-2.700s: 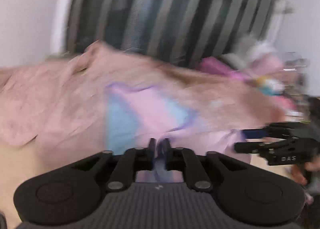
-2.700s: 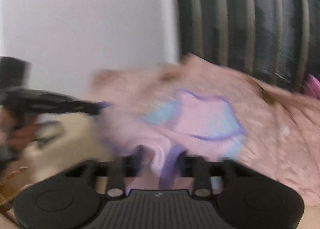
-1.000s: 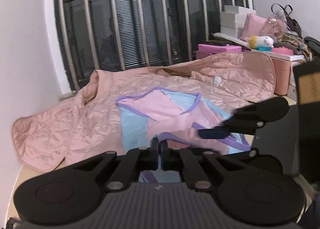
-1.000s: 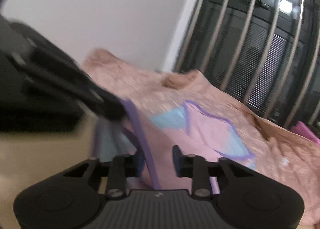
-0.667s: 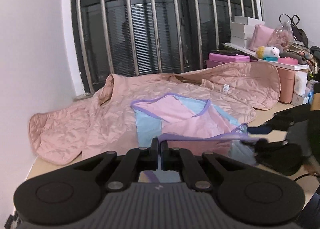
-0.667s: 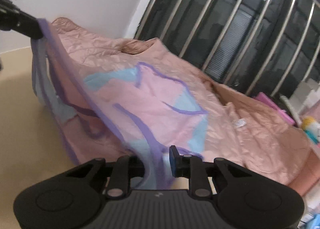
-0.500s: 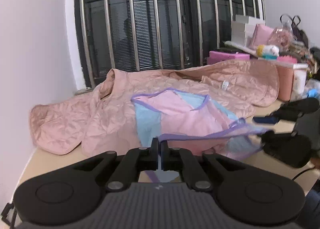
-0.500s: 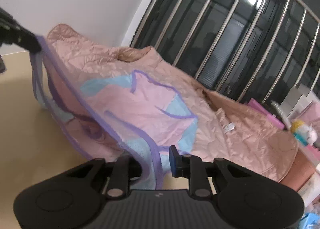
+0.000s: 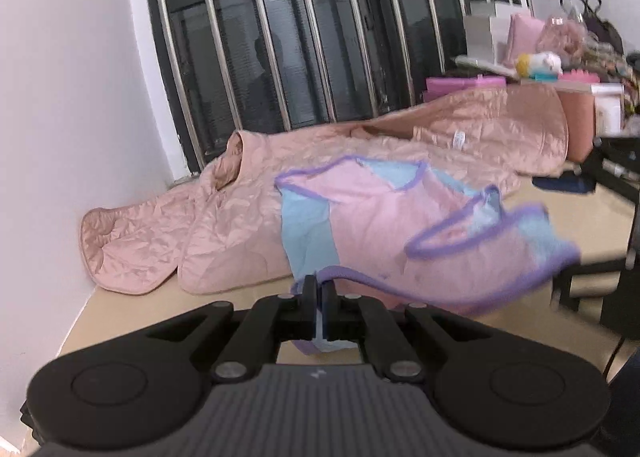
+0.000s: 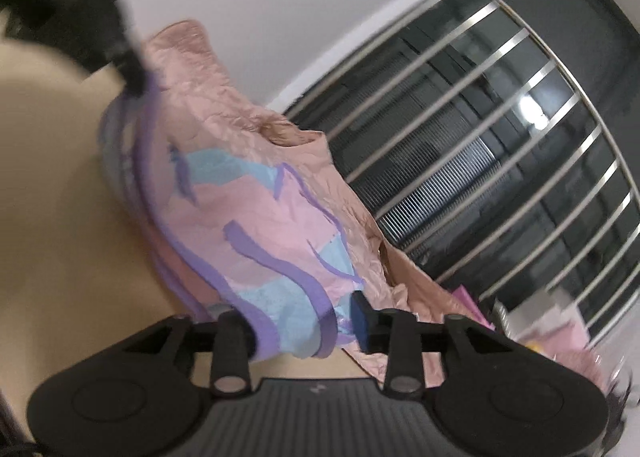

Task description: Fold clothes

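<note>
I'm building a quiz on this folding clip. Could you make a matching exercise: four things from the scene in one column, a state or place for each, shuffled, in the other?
Column one:
1. left gripper
2. right gripper
3. quilted pink jacket
4. pink and blue garment

Column two:
a. spread on the table below the barred window
b. jaws apart, cloth between them
c. trimmed in purple, partly lifted
d. jaws closed on a purple-trimmed edge

Pairs: 1-d, 2-b, 3-a, 4-c
</note>
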A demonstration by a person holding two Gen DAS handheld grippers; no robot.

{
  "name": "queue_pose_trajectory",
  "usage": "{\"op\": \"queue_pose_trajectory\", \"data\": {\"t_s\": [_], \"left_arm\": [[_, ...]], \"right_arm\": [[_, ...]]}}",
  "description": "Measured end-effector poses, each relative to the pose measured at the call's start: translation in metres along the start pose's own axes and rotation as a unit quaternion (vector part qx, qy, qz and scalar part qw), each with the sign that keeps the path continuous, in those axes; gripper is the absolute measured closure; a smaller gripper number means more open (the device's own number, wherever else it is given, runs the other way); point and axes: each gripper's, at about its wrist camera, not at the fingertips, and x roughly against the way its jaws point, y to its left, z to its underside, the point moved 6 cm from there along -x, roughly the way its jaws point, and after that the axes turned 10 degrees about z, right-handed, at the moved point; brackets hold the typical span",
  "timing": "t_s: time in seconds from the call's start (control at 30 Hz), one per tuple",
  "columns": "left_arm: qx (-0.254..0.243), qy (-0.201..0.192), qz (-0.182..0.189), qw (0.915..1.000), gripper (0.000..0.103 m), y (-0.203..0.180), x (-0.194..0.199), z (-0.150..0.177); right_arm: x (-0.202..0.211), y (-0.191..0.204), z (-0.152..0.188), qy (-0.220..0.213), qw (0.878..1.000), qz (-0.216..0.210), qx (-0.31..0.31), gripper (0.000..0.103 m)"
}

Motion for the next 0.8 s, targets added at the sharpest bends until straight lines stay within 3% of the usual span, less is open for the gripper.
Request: {"op": "queue_pose_trajectory", "data": {"t_s": [0.13,0.23,0.27,0.33,0.4,0.5,0.6,0.8], "left_arm": [[0.010,-0.023,0.010,0.9996,0.101,0.003,0.011,-0.013],[0.007,-0.034,0.012,0.9993,0.101,0.000,0.017,-0.018],[0.006,-0.038,0.013,0.9992,0.101,0.000,0.019,-0.020],[0.003,-0.037,0.015,0.9992,0.101,-0.004,0.020,-0.019],[-0.001,-0.028,0.019,0.9994,0.101,-0.010,0.018,-0.011],[-0.006,-0.015,0.024,0.9996,0.098,-0.020,0.015,0.000],[-0.012,-0.002,0.030,0.9995,0.091,-0.029,0.012,0.011],[-0.040,0.056,0.007,0.9976,0.090,-0.056,0.000,0.047]], "right_arm": [[0.013,0.010,-0.003,-0.022,1.000,0.000,0.022,0.044],[0.019,0.010,-0.008,-0.029,0.999,-0.010,0.010,0.048],[0.019,0.007,-0.010,-0.025,1.000,-0.011,-0.006,0.053],[0.018,-0.002,-0.012,-0.010,0.999,-0.018,-0.045,0.103],[0.012,-0.021,-0.011,0.014,0.990,-0.049,-0.134,0.101],[-0.001,-0.043,-0.003,0.057,0.966,-0.090,-0.235,0.101],[-0.012,-0.053,0.009,0.089,0.951,-0.103,-0.279,0.101],[-0.023,-0.063,0.024,0.116,0.935,-0.107,-0.316,0.101]]}}
